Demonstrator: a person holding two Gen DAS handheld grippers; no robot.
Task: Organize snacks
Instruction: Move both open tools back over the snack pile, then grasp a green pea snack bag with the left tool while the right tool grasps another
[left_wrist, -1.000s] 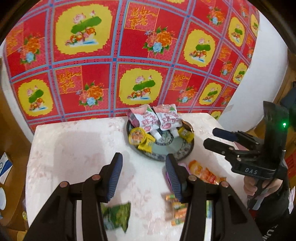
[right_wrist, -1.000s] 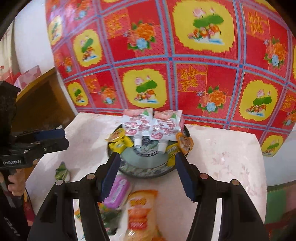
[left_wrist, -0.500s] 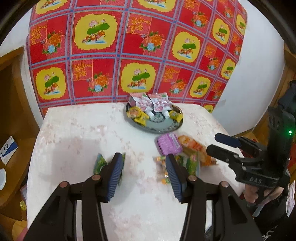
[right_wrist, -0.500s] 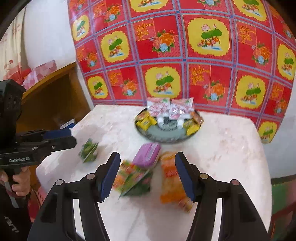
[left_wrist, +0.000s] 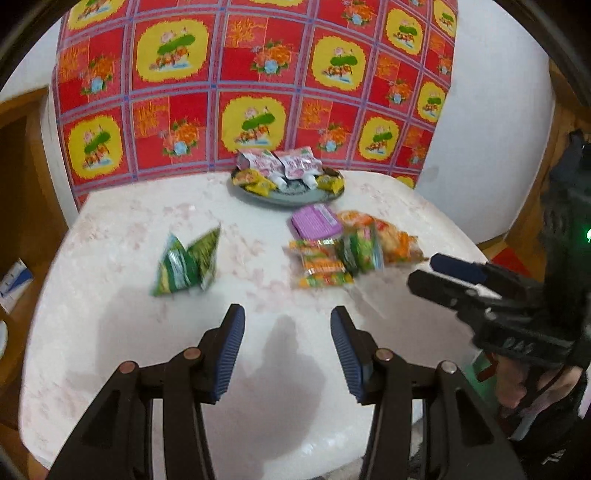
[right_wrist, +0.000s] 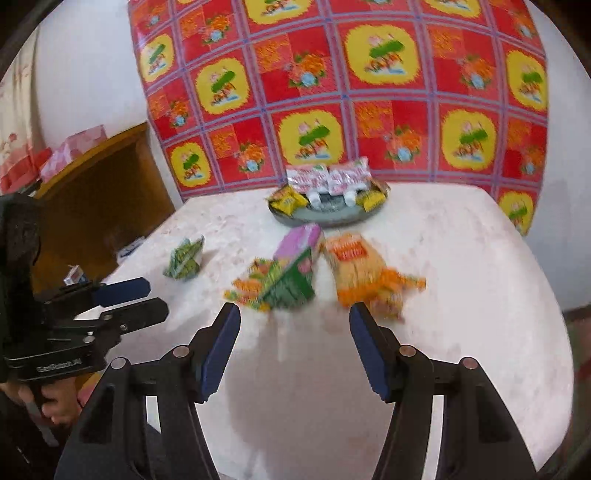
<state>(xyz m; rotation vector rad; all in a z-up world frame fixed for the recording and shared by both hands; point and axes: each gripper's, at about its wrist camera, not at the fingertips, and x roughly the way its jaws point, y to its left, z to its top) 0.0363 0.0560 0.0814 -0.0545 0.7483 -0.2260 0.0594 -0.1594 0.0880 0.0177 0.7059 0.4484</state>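
Observation:
A dark round plate (left_wrist: 258, 196) (right_wrist: 325, 218) at the table's far side holds two pink spouted pouches (left_wrist: 273, 164) (right_wrist: 328, 179) and small yellow packets (left_wrist: 255, 182). In front of it lie a purple box (left_wrist: 314, 221) (right_wrist: 299, 240), an orange bag (left_wrist: 384, 236) (right_wrist: 354, 266), a green packet (left_wrist: 360, 251) (right_wrist: 290, 286) and orange candy packs (left_wrist: 321, 267). A green triangular packet (left_wrist: 188, 264) (right_wrist: 184, 258) lies apart to the left. My left gripper (left_wrist: 287, 326) and right gripper (right_wrist: 294, 321) are both open, empty, held back above the table's near part.
The white marbled table (left_wrist: 147, 332) (right_wrist: 480, 295) stands against a red and yellow floral cloth (left_wrist: 258, 74). A wooden cabinet (right_wrist: 110, 184) is at the left. The right gripper shows in the left wrist view (left_wrist: 436, 273), the left gripper in the right wrist view (right_wrist: 147, 299).
Both grippers have pulled back and up from the plate toward the table's near edge. The loose snacks now lie ahead of the fingers. Both stay open.

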